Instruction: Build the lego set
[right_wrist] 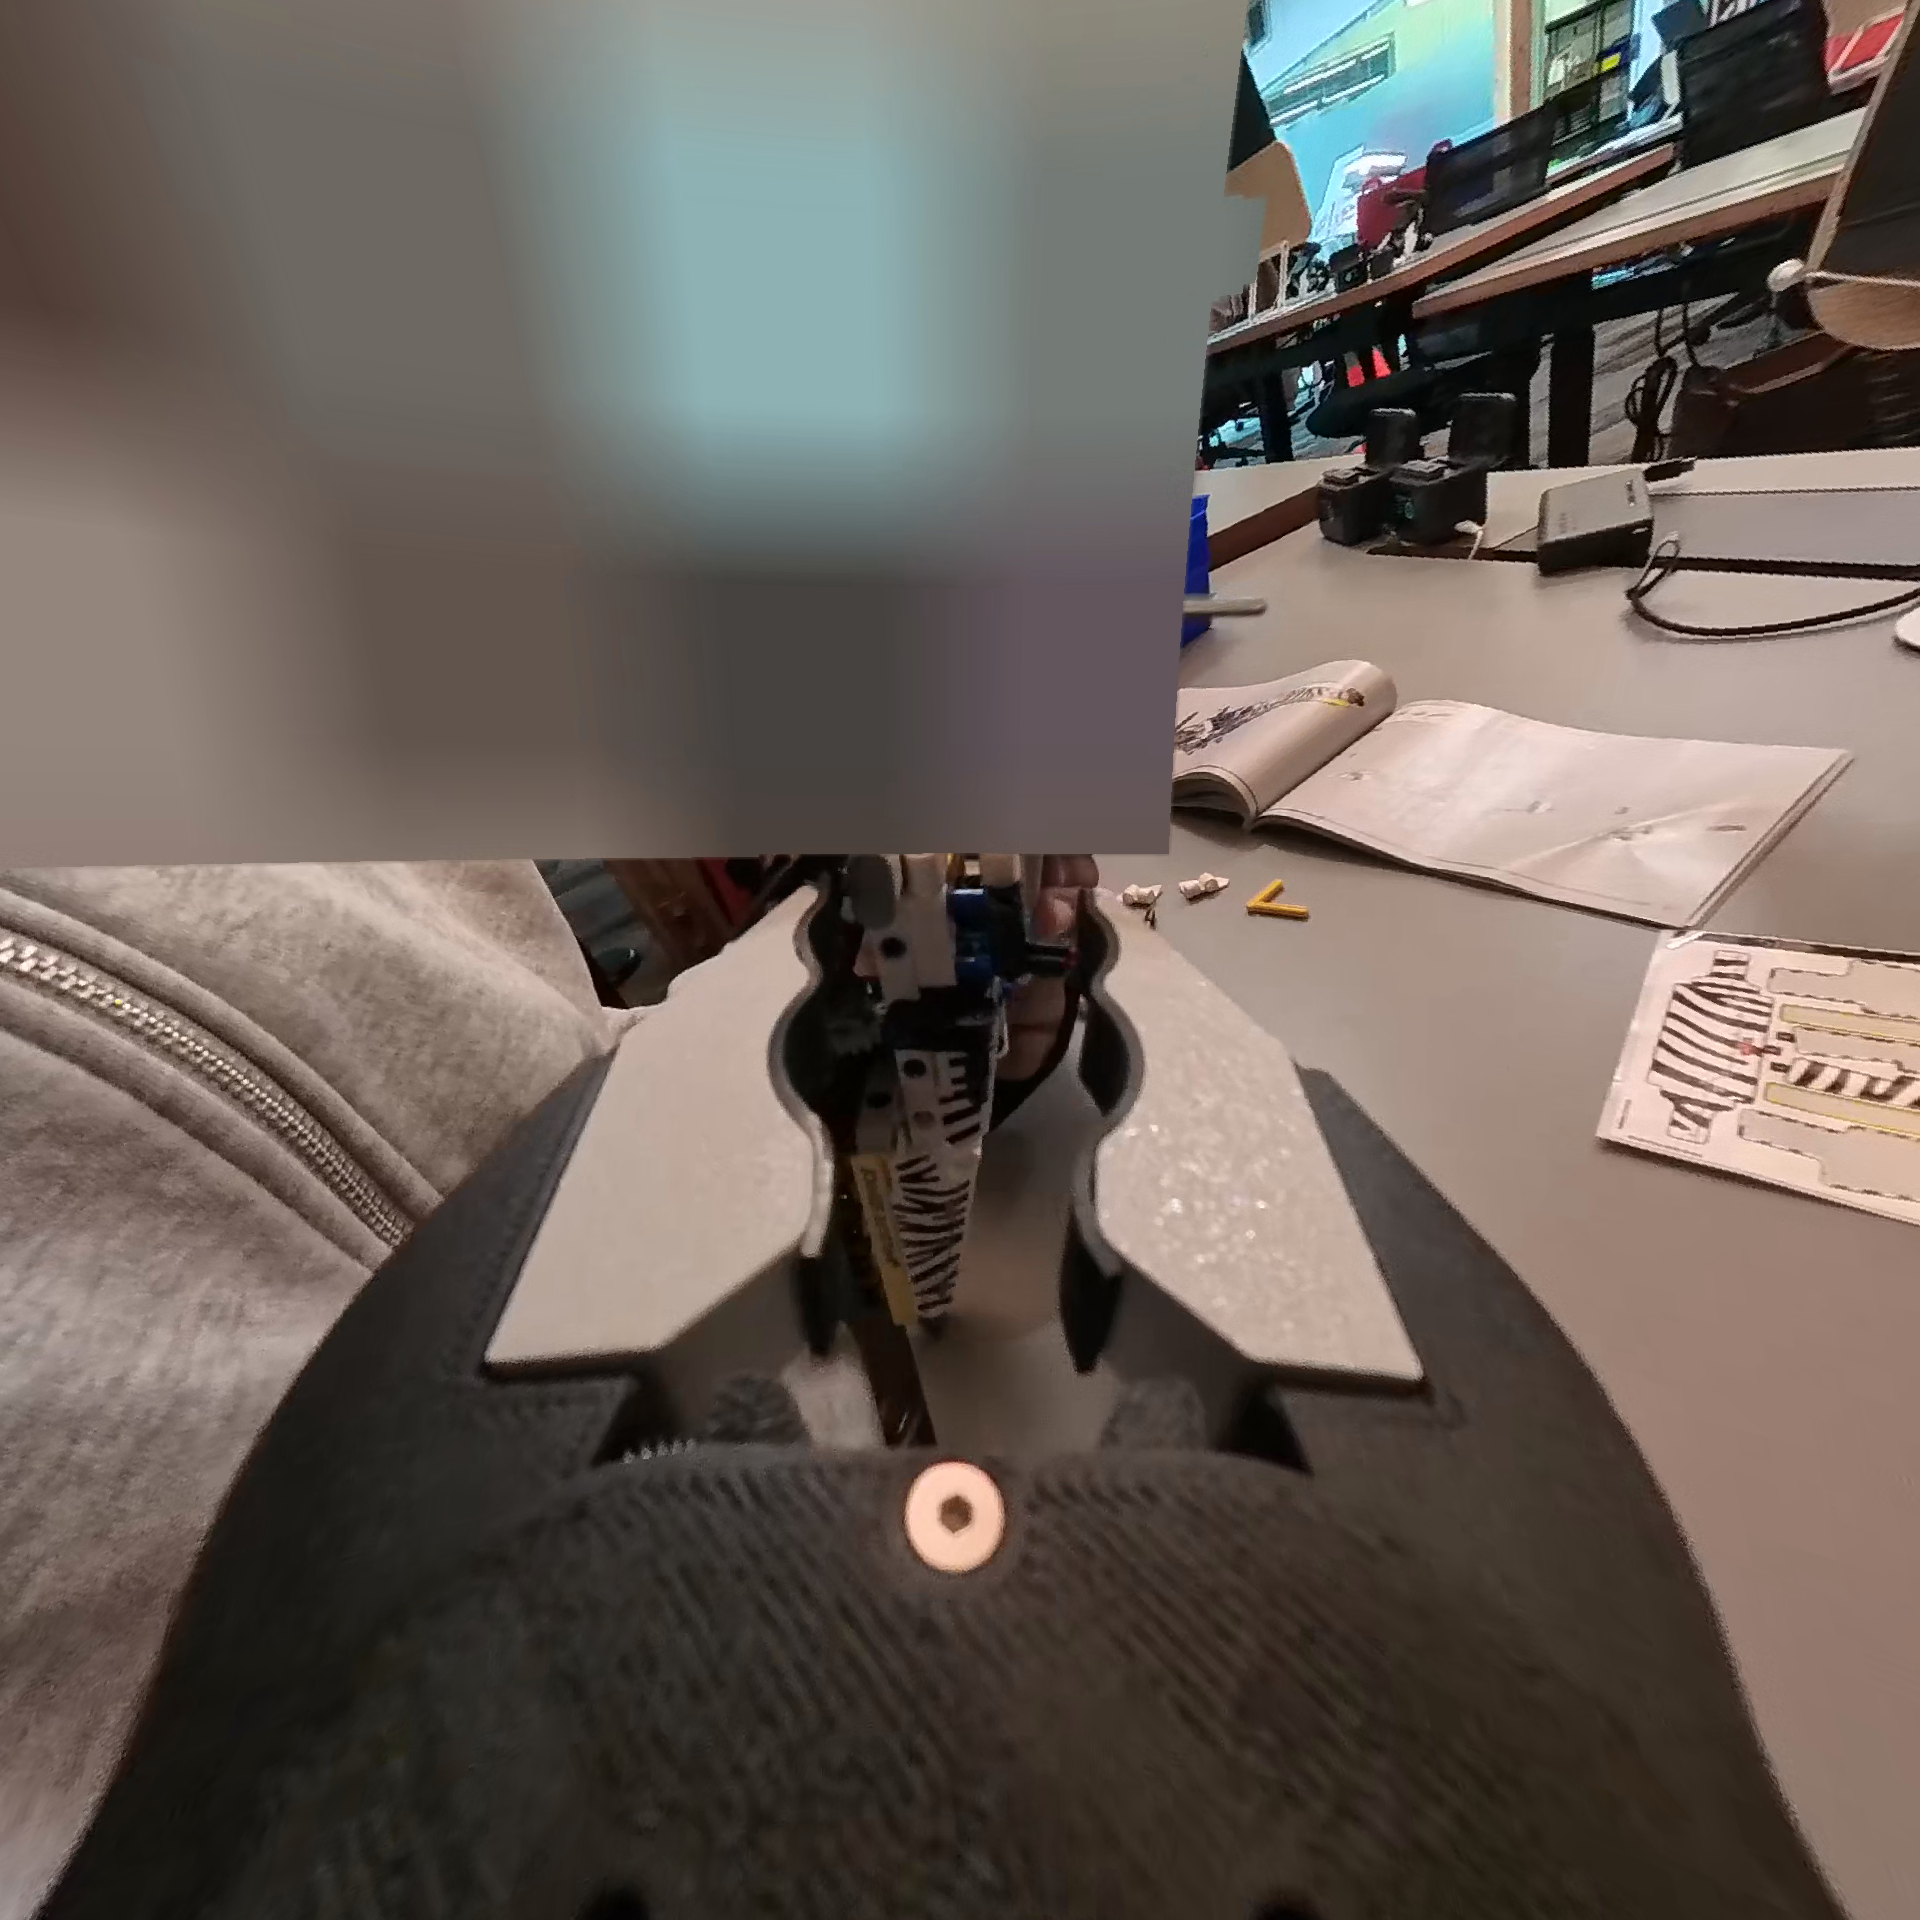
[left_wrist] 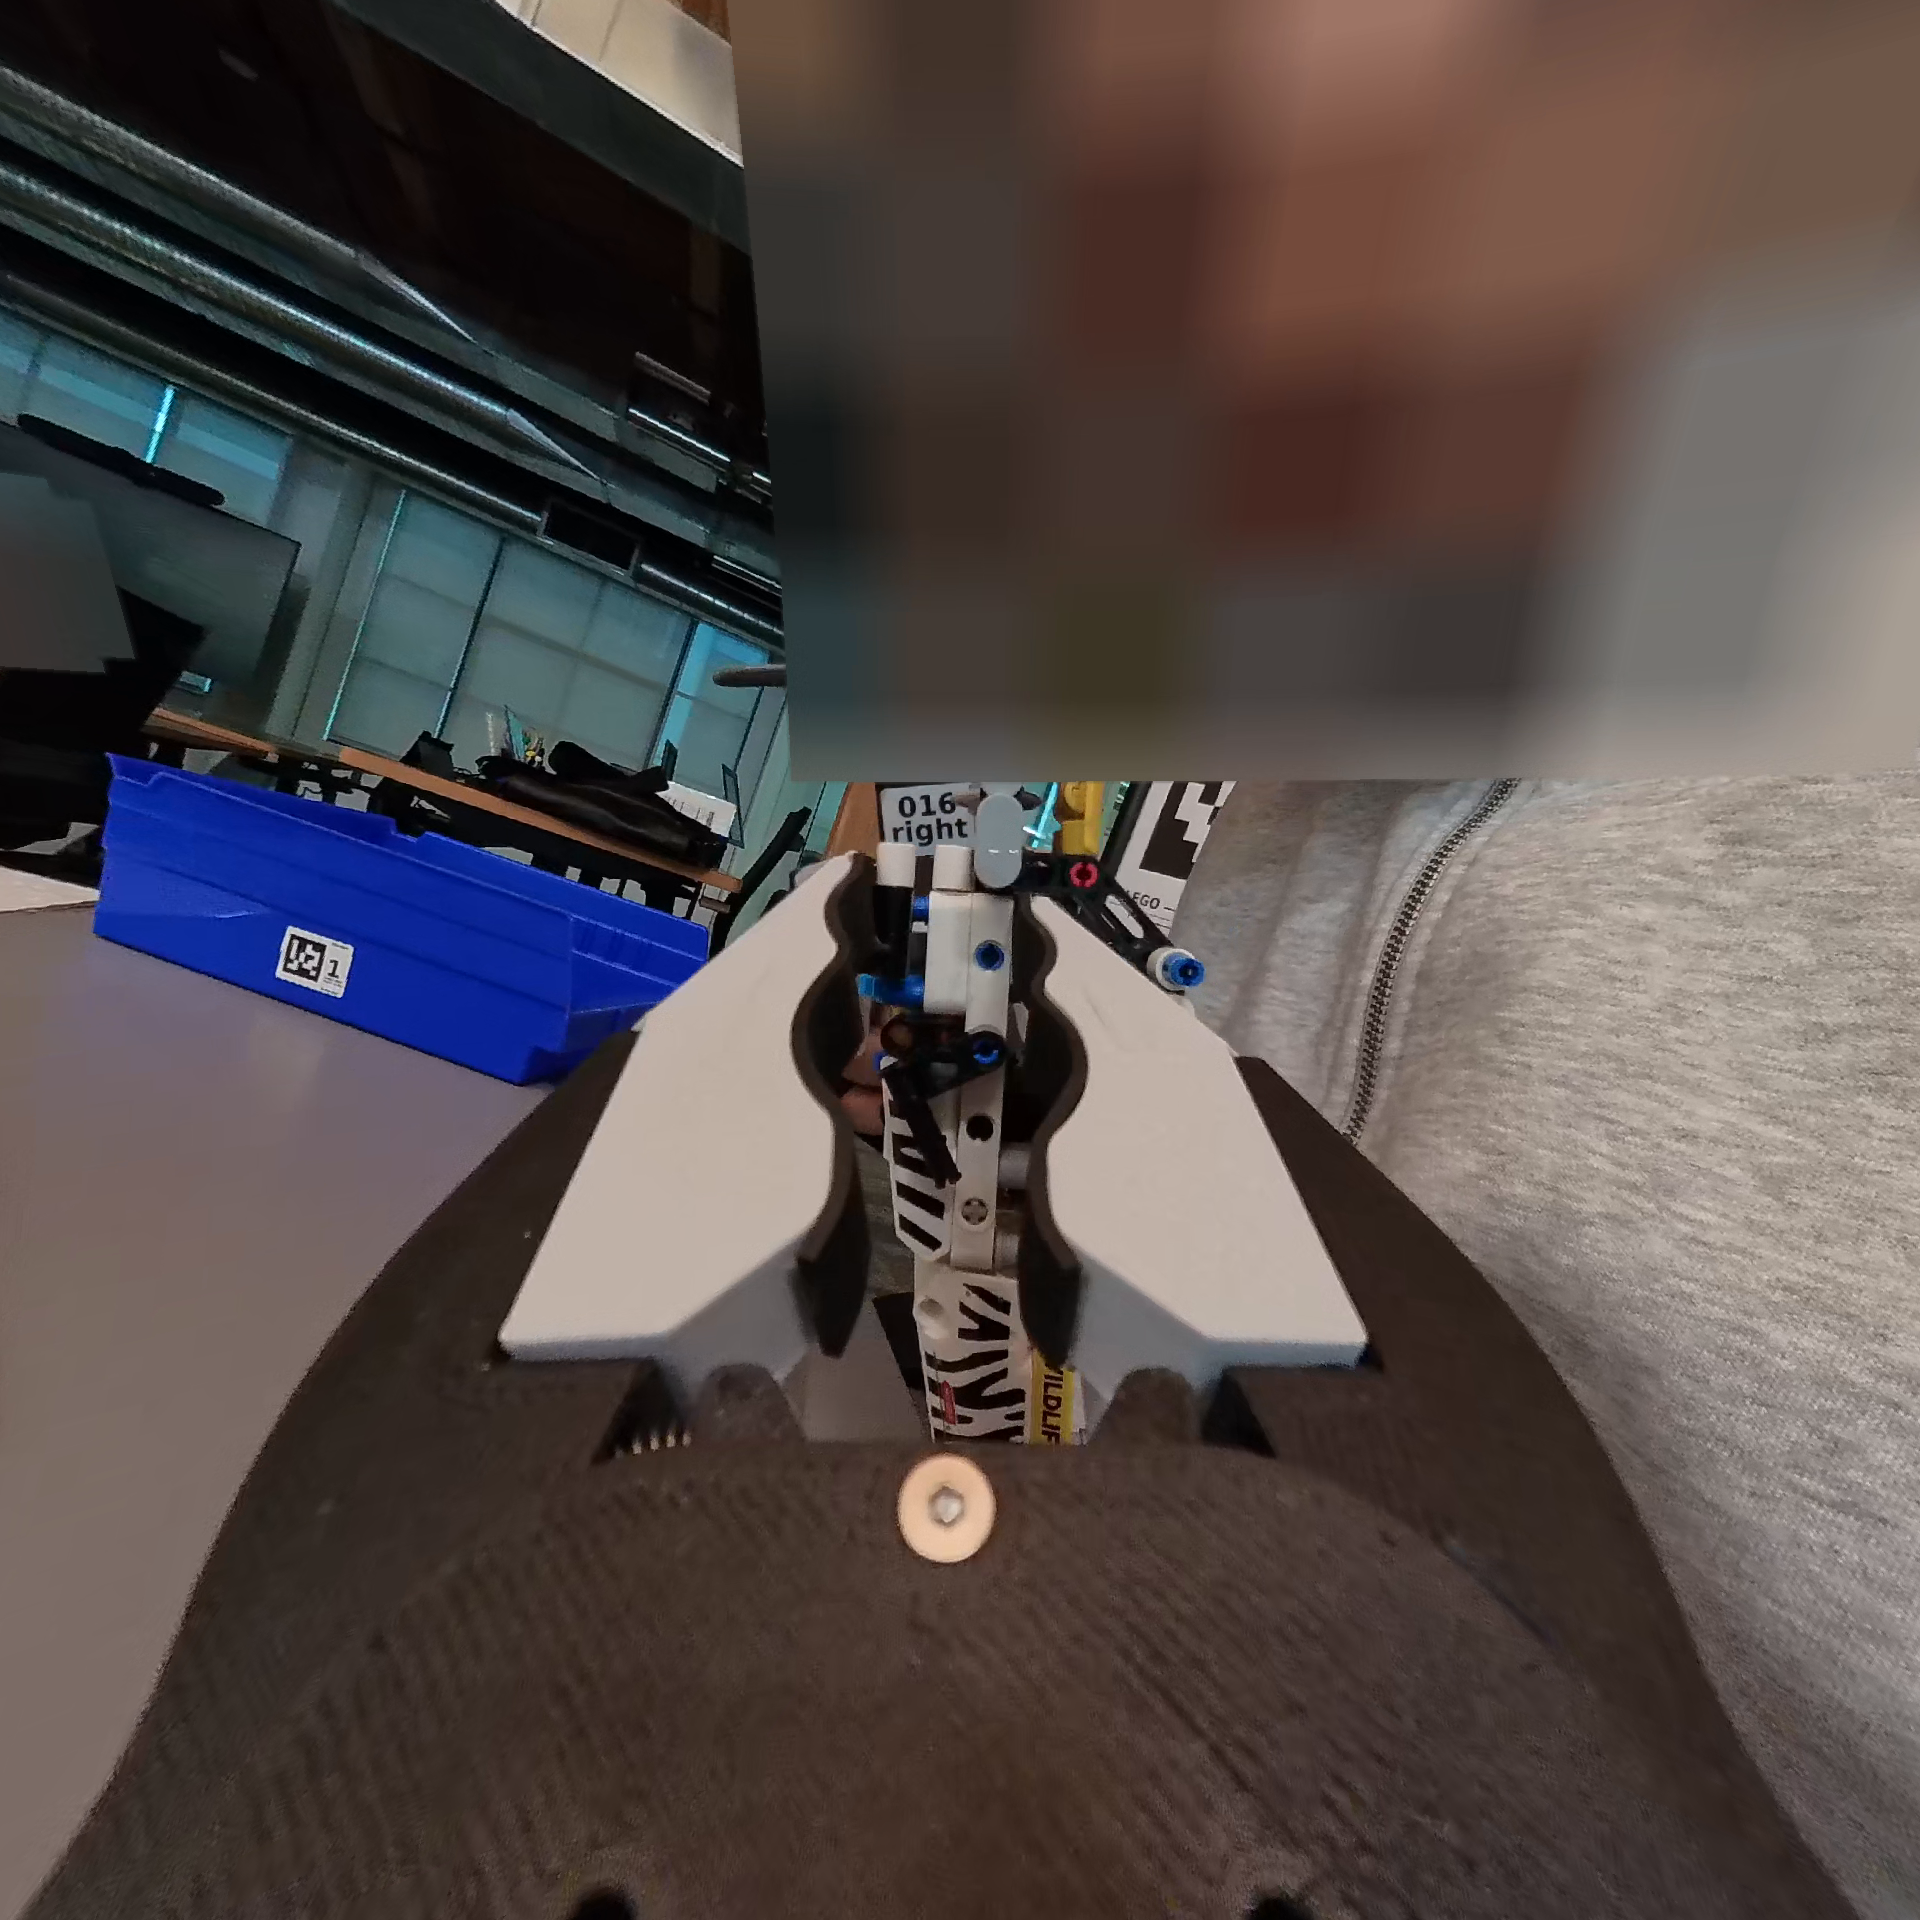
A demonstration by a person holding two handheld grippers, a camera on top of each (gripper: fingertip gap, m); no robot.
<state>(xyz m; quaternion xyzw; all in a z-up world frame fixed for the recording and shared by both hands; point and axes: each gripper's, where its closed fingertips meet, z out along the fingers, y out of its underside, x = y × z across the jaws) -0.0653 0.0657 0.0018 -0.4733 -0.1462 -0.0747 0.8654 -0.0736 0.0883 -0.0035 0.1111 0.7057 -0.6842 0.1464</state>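
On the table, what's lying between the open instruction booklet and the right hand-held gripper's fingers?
Right wrist view: a small yellow angled piece and two small white pieces lie on the grey table there.

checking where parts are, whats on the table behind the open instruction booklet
Behind the instruction booklet sit black chargers, a dark flat box and a black cable. A blur patch covers everything further left.
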